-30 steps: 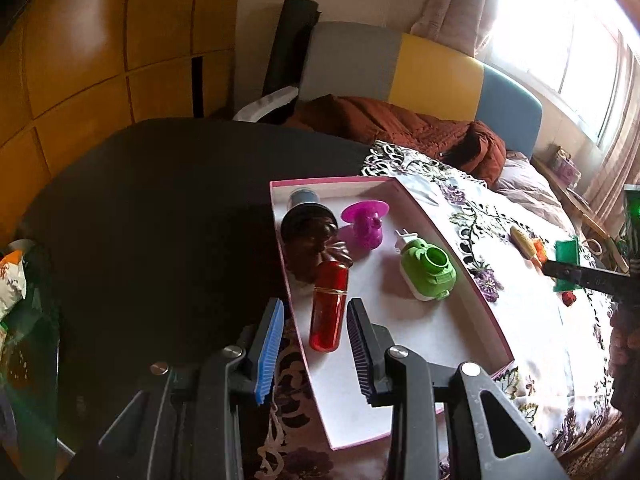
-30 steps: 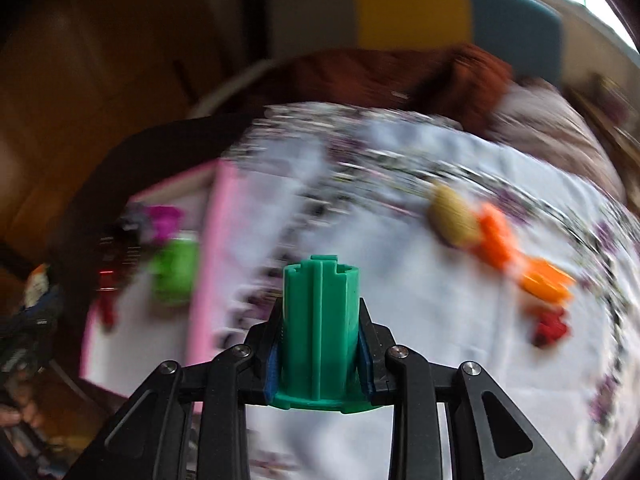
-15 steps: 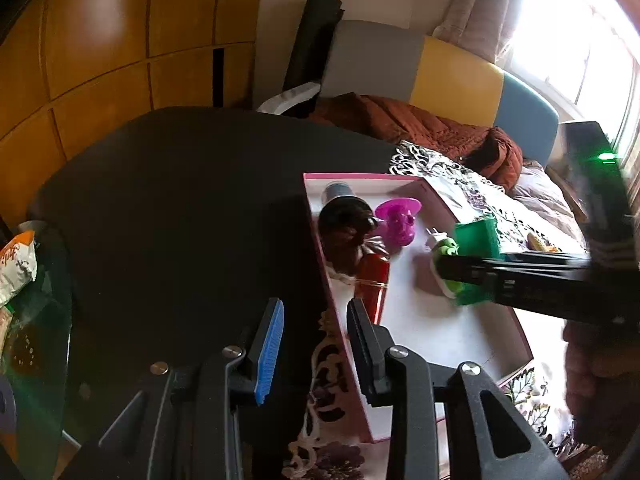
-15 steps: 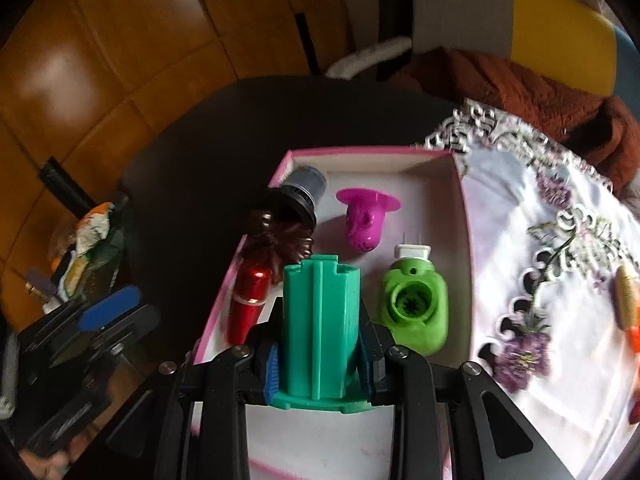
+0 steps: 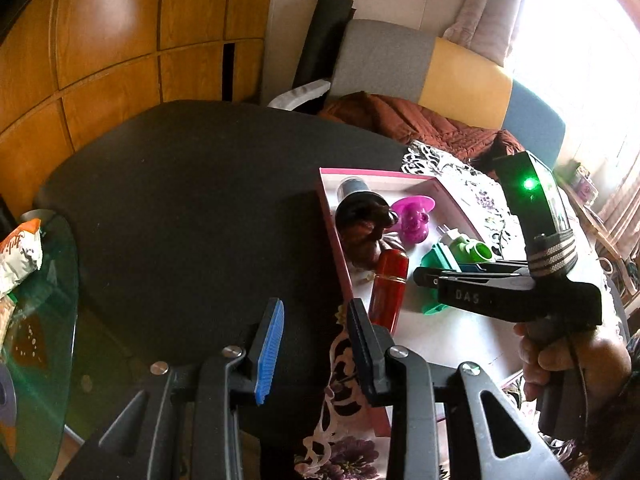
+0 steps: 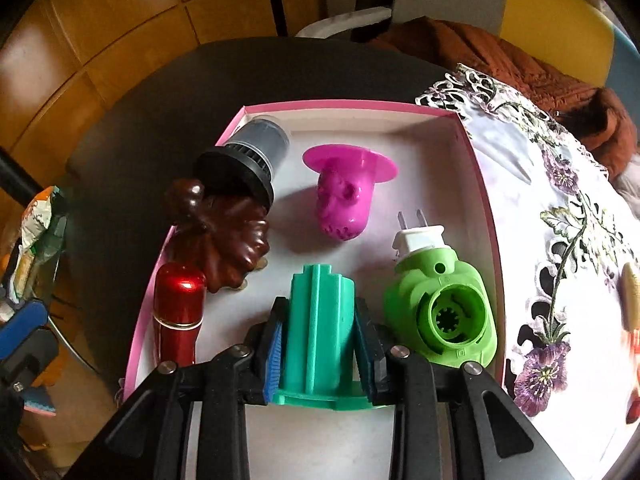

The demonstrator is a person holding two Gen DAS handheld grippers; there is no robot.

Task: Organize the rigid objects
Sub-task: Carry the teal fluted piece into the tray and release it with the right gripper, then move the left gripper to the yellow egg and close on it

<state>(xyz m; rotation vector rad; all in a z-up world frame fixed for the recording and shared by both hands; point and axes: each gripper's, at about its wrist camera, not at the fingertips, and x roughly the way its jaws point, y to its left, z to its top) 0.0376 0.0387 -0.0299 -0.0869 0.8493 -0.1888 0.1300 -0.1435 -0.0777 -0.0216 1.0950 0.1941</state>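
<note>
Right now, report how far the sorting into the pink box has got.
Done: the red bottle, brown ornament, pink piece and green plug-in lie in the pink box. In hand: the right gripper holds the teal piece over the box. Left: at least a tan item on the cloth.

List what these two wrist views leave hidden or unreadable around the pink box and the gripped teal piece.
- Teal piece: in the right wrist view, whether it touches the pink box floor; its own body hides that.
- Red cylinder: lower end cut off by a gripper arm.
- Items on the floral cloth: right wrist view, cropped by the edge.
- Left gripper: nothing between the fingers.
</note>
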